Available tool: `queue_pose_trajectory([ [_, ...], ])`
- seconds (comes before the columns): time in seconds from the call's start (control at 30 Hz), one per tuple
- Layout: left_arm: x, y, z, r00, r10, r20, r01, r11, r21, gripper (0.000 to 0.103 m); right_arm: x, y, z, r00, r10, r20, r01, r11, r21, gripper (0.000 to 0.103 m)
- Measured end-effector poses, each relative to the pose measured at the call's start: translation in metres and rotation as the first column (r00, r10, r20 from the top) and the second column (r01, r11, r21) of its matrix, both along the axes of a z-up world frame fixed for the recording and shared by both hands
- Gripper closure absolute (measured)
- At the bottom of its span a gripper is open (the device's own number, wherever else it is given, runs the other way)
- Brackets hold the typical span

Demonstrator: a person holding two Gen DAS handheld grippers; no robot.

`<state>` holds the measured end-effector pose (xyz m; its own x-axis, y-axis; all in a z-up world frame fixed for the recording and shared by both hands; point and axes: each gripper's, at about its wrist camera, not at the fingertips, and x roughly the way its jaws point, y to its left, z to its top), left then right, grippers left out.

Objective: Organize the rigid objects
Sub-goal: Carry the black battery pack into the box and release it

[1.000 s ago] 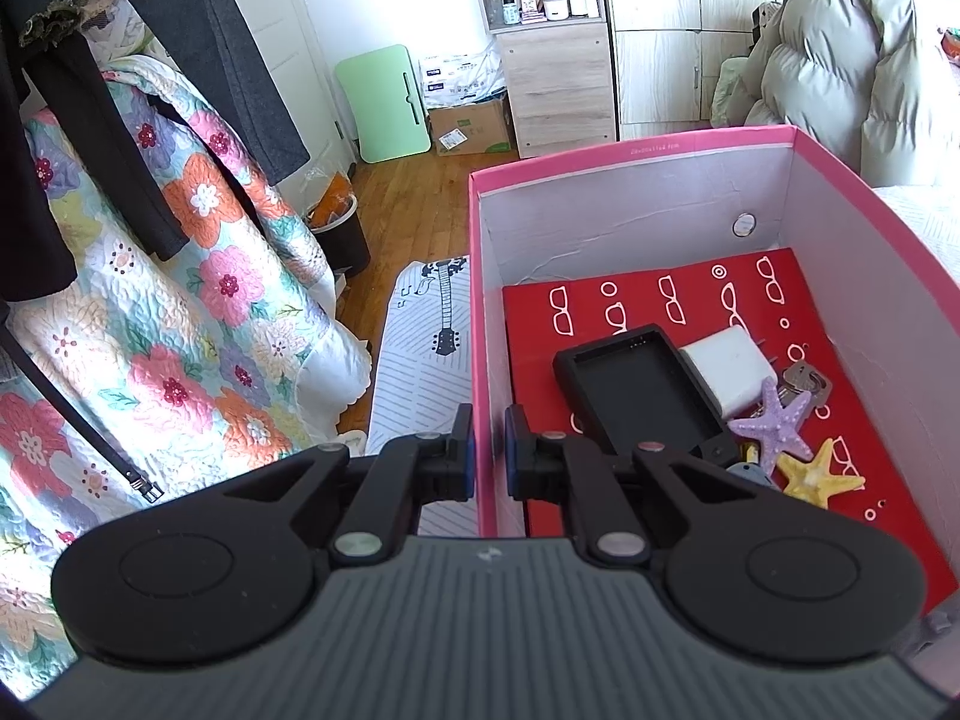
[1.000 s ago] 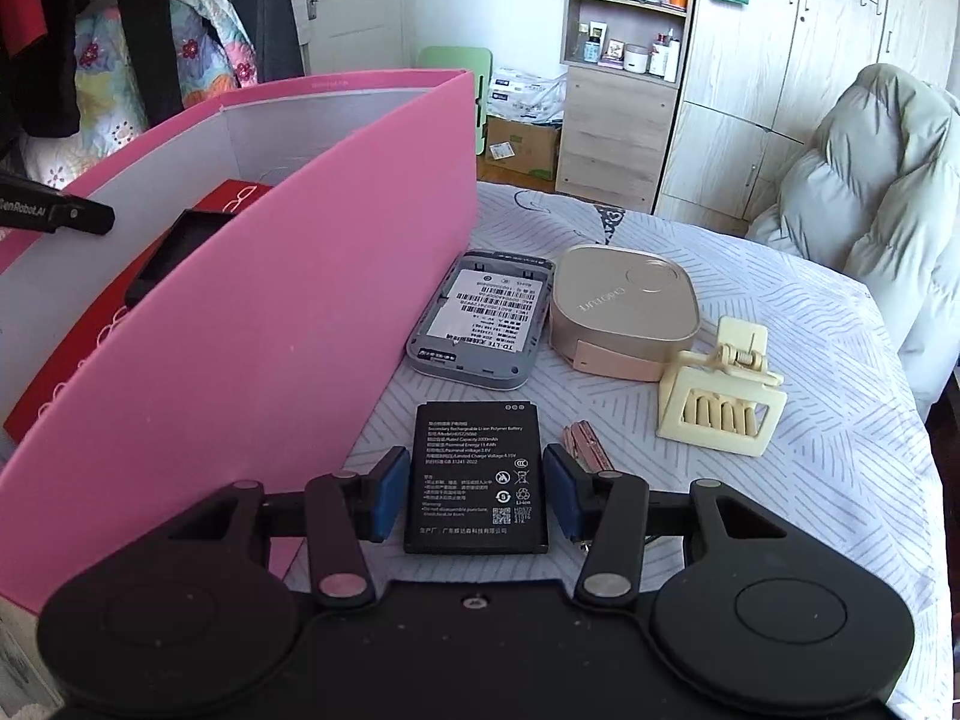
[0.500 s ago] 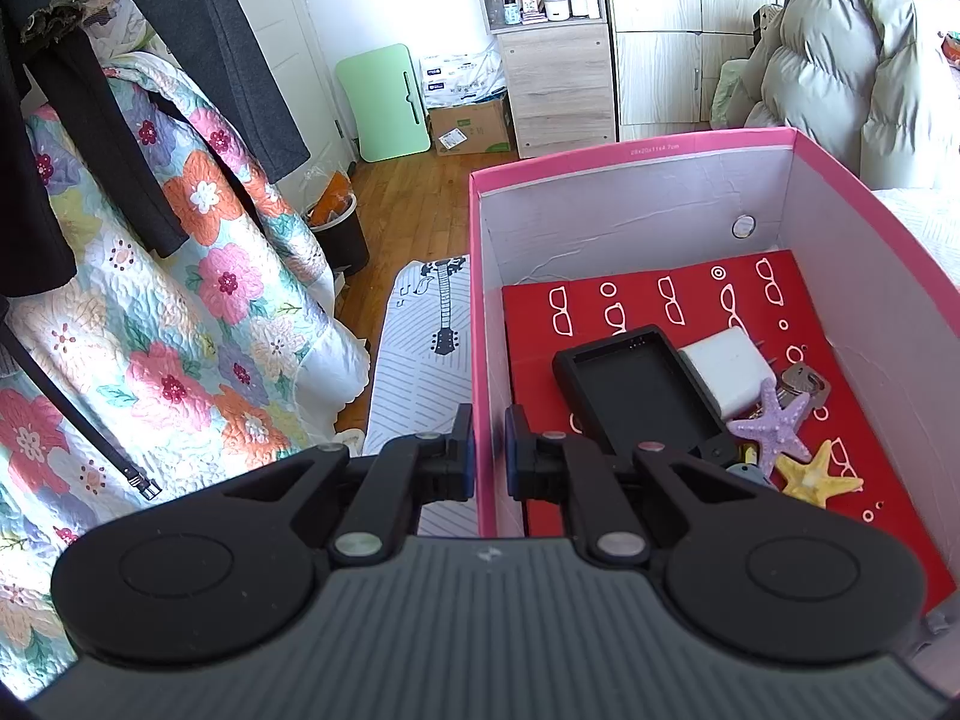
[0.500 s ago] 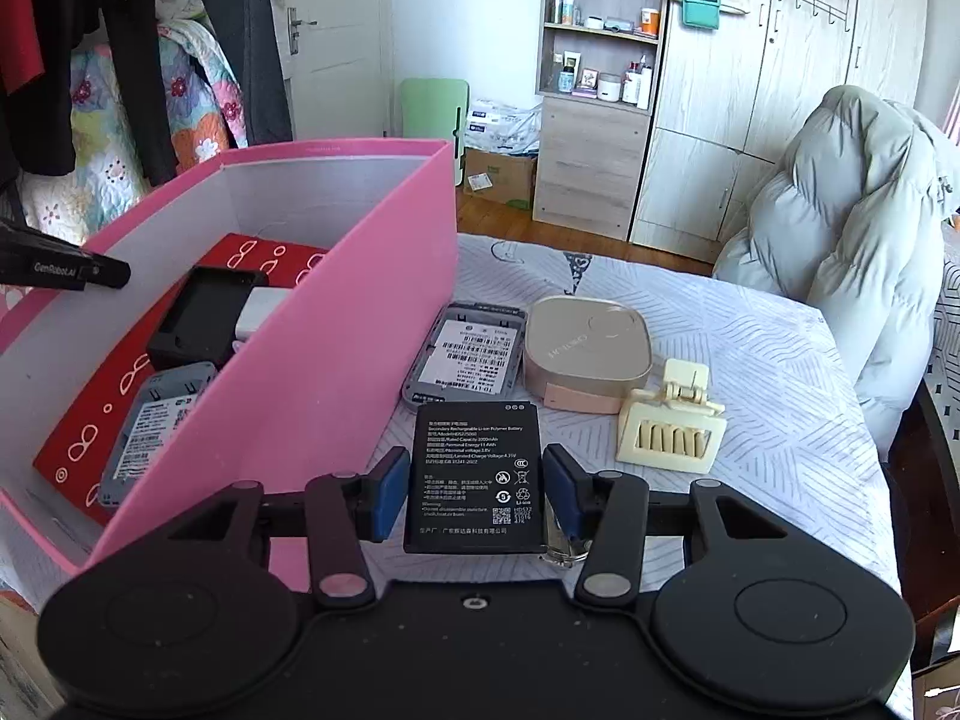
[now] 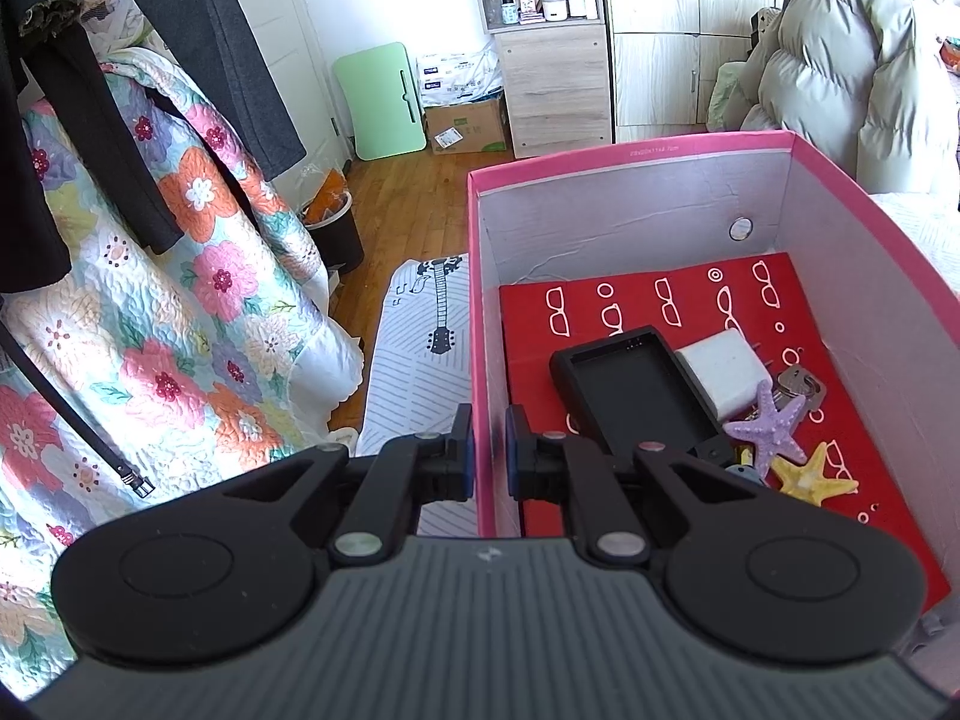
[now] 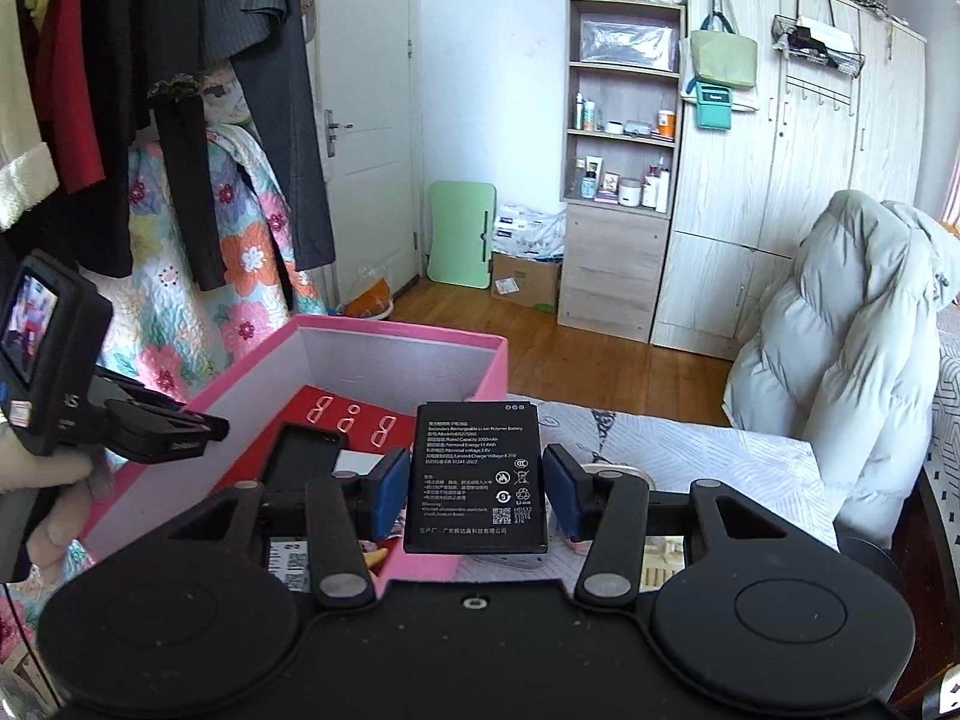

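Left wrist view shows the left claw (image 5: 487,450) pinched shut on the near left wall of the pink box (image 5: 630,147), one pad outside and one inside, steadying it. Inside, on the red lining, several things already lie toward the near right corner: a black tray-like case (image 5: 630,390), a white block (image 5: 723,375) touching its right side, a purple starfish (image 5: 768,429), a yellow starfish (image 5: 813,477) just beside it, and keys (image 5: 801,387) behind them. In the right wrist view the right claw (image 6: 474,489) grips a black battery (image 6: 477,477) by its long edges, label facing the camera, held in the air above the box's near right wall, roughly over the rim rather than clearly inside. By my reading the sorting is partly done: the battery is lifted but not yet dropped in, and some items remain outside on the patterned bed cover (image 6: 690,450). Those leftovers are mostly hidden behind the claw and battery; only slivers show, so I cannot name or count them. The box's near end is also cut off by the left claw's body.
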<state>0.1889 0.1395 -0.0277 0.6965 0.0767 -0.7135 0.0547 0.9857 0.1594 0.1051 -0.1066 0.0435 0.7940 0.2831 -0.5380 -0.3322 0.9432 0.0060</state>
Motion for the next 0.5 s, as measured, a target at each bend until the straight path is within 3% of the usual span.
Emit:
queue_pose_trajectory([
  [0.3, 0.0, 0.002, 0.0, 1.0, -0.001, 0.001, 0.001, 1.0, -0.02, 0.094, 0.019, 0.032, -0.018, 0.988, 0.116, -0.098, -0.112, 0.993, 0.045, 0.049],
  [0.5, 0.0, 0.002, 0.0, 1.0, -0.003, 0.001, 0.004, 1.0, -0.022, 0.094, 0.039, 0.061, -0.036, 0.977, 0.15, -0.15, -0.156, 0.987, -0.031, 0.049],
])
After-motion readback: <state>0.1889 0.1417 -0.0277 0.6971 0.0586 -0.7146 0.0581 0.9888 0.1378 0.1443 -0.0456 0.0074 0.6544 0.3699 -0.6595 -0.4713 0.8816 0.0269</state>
